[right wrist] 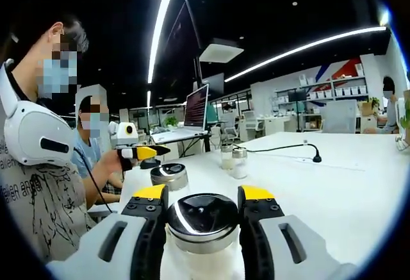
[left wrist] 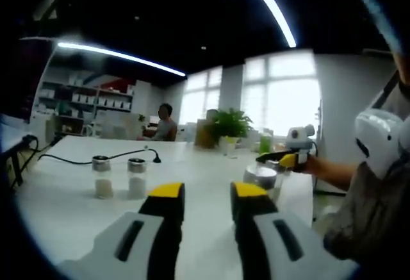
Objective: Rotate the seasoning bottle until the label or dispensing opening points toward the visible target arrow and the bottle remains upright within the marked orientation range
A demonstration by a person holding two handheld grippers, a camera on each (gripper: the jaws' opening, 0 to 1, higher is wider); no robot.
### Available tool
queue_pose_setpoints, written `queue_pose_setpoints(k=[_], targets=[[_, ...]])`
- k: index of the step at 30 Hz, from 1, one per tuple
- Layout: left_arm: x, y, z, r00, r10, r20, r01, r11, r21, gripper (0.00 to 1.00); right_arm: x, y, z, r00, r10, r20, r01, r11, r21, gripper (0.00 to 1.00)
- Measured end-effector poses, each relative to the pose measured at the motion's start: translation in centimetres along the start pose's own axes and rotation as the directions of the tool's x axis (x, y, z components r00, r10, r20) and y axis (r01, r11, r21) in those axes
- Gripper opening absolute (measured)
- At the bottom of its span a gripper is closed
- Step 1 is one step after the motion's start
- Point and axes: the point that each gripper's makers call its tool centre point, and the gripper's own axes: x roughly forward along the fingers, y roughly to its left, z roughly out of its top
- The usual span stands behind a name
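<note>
Gripping the seasoning bottle [right wrist: 204,229] between its yellow-tipped jaws, my right gripper [right wrist: 204,204] has the silver cap clamped on both sides, and the bottle stands upright on the white table [right wrist: 346,184] right at the near edge of the right gripper view. A second jar [right wrist: 169,179] with a similar metal lid sits just behind it, and two small shakers [right wrist: 232,159] stand farther back, near a black cable [right wrist: 282,147]. From the left gripper view I see my left gripper [left wrist: 206,198] with its jaws apart and nothing between them, hovering above the table. The two shakers [left wrist: 118,176] stand side by side ahead and to the left. Off to the right the other gripper [left wrist: 287,159] shows above a silver-capped bottle [left wrist: 261,179]. A potted plant [left wrist: 229,126] sits at the far end.
</note>
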Motion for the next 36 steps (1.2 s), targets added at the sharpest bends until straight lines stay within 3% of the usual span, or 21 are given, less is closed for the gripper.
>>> queue_pose_setpoints(k=[17, 36], targets=[[0.11, -0.6, 0.29, 1.0, 0.008, -0.003, -0.008, 1.0, 0.03, 0.3, 0.09, 0.01, 0.36, 0.999, 0.034, 0.039, -0.035, 0.999, 0.023, 0.43], [0.18, -0.79, 0.73, 1.0, 0.002, -0.015, -0.001, 0.998, 0.067, 0.3, 0.62, 0.39, 0.31, 0.998, 0.056, 0.019, -0.056, 0.998, 0.012, 0.43]])
